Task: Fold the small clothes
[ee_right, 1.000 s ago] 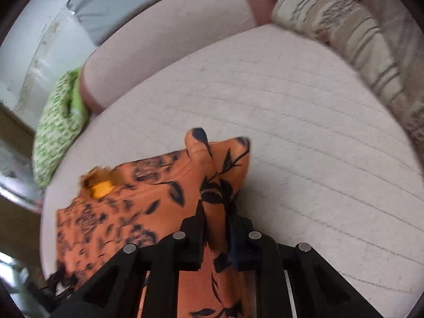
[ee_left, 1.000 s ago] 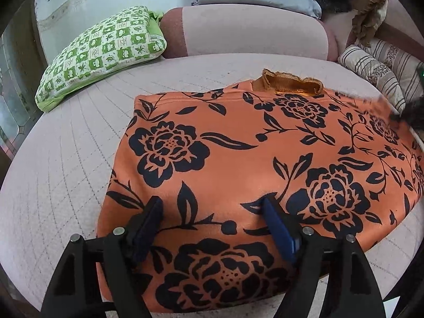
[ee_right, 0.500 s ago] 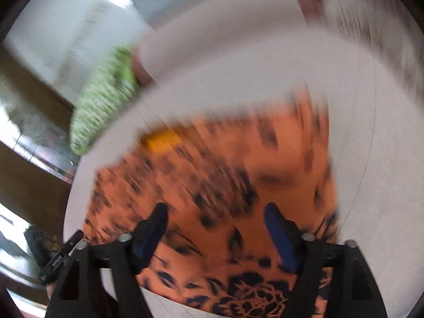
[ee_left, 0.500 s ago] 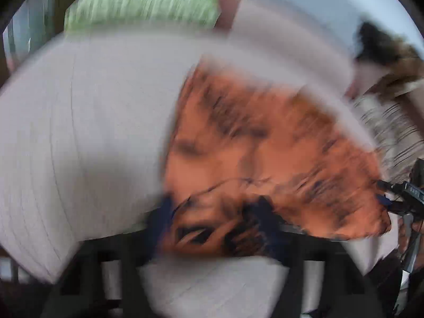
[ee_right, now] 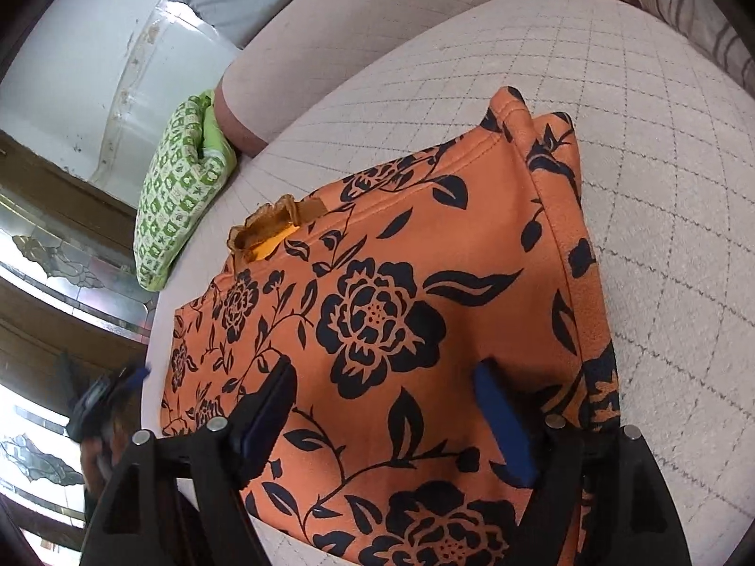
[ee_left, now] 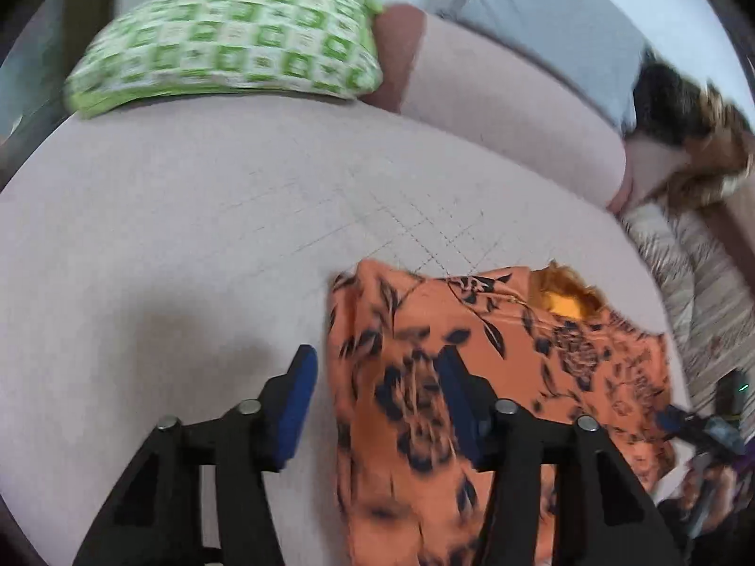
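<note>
An orange garment with black flowers (ee_right: 401, 311) lies folded flat on a quilted pale bed, its ruffled yellow-lined neck (ee_right: 264, 231) toward the far left. My right gripper (ee_right: 387, 405) is open and empty, just above the garment's near part. In the left wrist view the same garment (ee_left: 500, 363) lies at lower right. My left gripper (ee_left: 377, 391) is open, straddling the garment's left edge; the left finger is over bare bed, the right finger over the cloth. The right gripper shows at the far right (ee_left: 708, 429).
A green checked pillow (ee_left: 236, 33) lies at the bed's far left, also seen in the right wrist view (ee_right: 179, 188). A pink bolster (ee_left: 509, 108), a grey pillow (ee_left: 542, 14) and striped cushions (ee_left: 708, 292) line the back and right.
My right gripper has let go of the garment's corner and opened, now hovering over the flat cloth. My left gripper has swung left to the garment's left edge.
</note>
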The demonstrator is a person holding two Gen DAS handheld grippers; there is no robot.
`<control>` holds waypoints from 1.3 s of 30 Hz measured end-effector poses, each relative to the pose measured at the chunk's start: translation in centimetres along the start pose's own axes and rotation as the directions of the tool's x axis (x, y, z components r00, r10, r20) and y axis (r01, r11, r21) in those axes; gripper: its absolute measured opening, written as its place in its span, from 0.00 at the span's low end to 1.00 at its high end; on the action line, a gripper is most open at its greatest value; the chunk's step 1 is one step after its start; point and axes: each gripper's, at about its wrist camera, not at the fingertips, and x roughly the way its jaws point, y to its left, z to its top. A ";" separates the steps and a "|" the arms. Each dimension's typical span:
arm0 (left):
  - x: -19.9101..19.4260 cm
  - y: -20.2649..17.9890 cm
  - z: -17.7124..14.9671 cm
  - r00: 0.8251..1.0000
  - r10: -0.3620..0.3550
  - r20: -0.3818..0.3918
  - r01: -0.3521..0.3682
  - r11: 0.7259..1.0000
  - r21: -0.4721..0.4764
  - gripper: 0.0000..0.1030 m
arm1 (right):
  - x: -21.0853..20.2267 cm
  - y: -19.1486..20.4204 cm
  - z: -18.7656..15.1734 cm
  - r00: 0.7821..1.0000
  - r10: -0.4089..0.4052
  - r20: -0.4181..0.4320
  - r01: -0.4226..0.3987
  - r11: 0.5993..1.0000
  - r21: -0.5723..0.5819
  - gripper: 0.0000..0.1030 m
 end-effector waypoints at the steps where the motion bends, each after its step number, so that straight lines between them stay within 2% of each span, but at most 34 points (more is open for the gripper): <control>1: 1.4 0.0 0.4 0.999 0.018 -0.029 -0.018 1.000 -0.001 0.43 | 0.0 -0.1 0.0 1.000 0.003 0.001 -0.003 1.000 0.001 0.78; 2: 3.0 0.2 0.5 0.997 0.035 -0.067 -0.036 0.999 -0.011 0.34 | 0.0 0.0 0.0 1.000 0.007 0.003 -0.007 1.000 0.002 0.78; 3: 4.6 0.1 0.8 0.994 0.059 -0.097 -0.058 0.998 0.010 0.06 | 0.0 -0.1 0.0 1.000 0.011 0.006 -0.011 1.000 0.003 0.78; 6: 5.4 -0.4 0.7 0.992 0.101 -0.081 -0.096 0.994 0.056 0.06 | -0.1 -0.1 -0.1 1.000 0.017 0.003 -0.017 1.000 -0.011 0.78; 10: 5.2 0.7 0.9 0.997 0.056 -0.061 -0.057 0.998 -0.016 0.13 | -0.1 -0.1 -0.1 1.000 0.022 0.004 -0.022 1.000 -0.016 0.78; 12: 3.8 0.6 0.8 0.994 0.101 -0.037 -0.101 0.995 -0.012 0.19 | -0.2 -0.2 -0.1 0.999 0.032 -0.001 -0.032 0.999 -0.004 0.78; 14: 1.3 -0.5 0.3 0.993 0.111 0.029 -0.112 0.993 0.035 0.19 | -0.3 -0.4 0.1 0.999 0.042 -0.009 -0.042 0.999 0.011 0.78; 17: -0.4 -2.7 -1.1 0.994 0.098 0.055 -0.104 0.988 0.110 0.25 | -0.7 -0.2 0.7 0.999 0.038 -0.027 -0.037 0.998 0.049 0.78; 19: 0.6 -3.7 -2.3 0.992 0.123 0.026 -0.125 0.981 0.150 0.39 | -1.5 0.5 1.2 0.998 0.067 -0.006 -0.066 0.997 0.042 0.78; 21: 3.3 -3.6 -3.7 0.981 0.188 -0.057 -0.176 0.969 0.171 0.43 | -2.7 1.1 2.2 0.992 0.120 0.040 -0.122 0.992 0.032 0.78; 22: 3.4 -3.4 -3.9 0.979 0.200 -0.033 -0.192 0.967 0.171 0.51 | -2.9 1.0 2.8 0.989 0.136 0.051 -0.138 0.989 0.045 0.78; 23: 3.2 -3.4 -3.8 0.977 0.213 -0.017 -0.207 0.965 0.159 0.54 | -2.9 0.5 3.4 0.986 0.153 0.057 -0.157 0.986 0.061 0.79; 24: 3.0 -3.4 -3.7 0.977 0.212 -0.014 -0.208 0.968 0.141 0.54 | -2.3 -0.5 4.1 0.988 0.146 0.057 -0.150 0.985 0.082 0.81; 25: 2.6 -3.3 -3.6 0.979 0.205 -0.007 -0.202 0.972 0.120 0.54 | -1.2 -2.6 4.8 0.997 0.068 0.042 -0.073 0.989 0.131 0.81; 26: 1.6 -3.4 -3.5 0.978 0.207 0.020 -0.208 0.973 0.099 0.54 | -0.4 -5.2 5.0 0.995 0.088 0.050 -0.098 0.963 0.251 0.73; 28: -0.4 -3.6 -3.9 0.978 0.199 0.066 -0.204 0.975 0.092 0.56 | -1.7 -6.2 5.1 0.985 0.126 0.114 -0.159 0.919 0.360 0.67; 29: -1.7 -3.8 -4.4 0.978 0.187 0.088 -0.194 0.978 0.081 0.58 | -2.4 -5.3 5.4 0.987 0.106 0.122 -0.141 0.932 0.334 0.67; 30: -2.7 -4.0 -4.9 0.978 0.177 0.109 -0.184 0.981 0.062 0.63 | -3.3 -3.5 5.9 0.986 0.087 0.142 -0.122 0.958 0.260 0.69; 31: -3.4 -4.3 -5.5 0.980 0.160 0.122 -0.167 0.984 0.055 0.65 | -3.5 -2.5 6.3 0.984 0.106 0.144 -0.136 0.966 0.218 0.70; 33: -2.9 -4.7 -6.5 0.983 0.146 0.110 -0.155 0.985 0.071 0.65 | -2.9 -1.5 7.6 0.979 0.152 0.136 -0.173 0.972 0.160 0.73; 34: -1.8 -4.9 -6.6 0.985 0.149 0.082 -0.156 0.984 0.082 0.65 | -2.2 -2.0 8.2 0.983 0.123 0.134 -0.144 0.977 0.157 0.75; 35: -0.7 -4.3 -7.2 0.984 0.174 0.030 -0.176 0.980 0.093 0.65 | -0.8 -3.5 8.8 0.992 0.043 0.120 -0.064 0.983 0.173 0.78; 36: 0.8 -3.9 -7.7 0.977 0.213 -0.018 -0.211 0.973 0.091 0.68 | 0.5 -5.6 8.9 0.994 0.027 0.104 -0.050 0.972 0.230 0.75; 38: 0.9 -3.2 -7.8 0.982 0.189 0.005 -0.189 0.981 0.046 0.70 | -0.1 -7.7 8.3 0.973 0.112 0.204 -0.184 0.907 0.379 0.73; 39: 0.4 -3.2 -7.5 0.983 0.185 -0.004 -0.185 0.982 0.037 0.70 | -1.0 -6.8 8.1 0.974 0.100 0.205 -0.173 0.910 0.377 0.73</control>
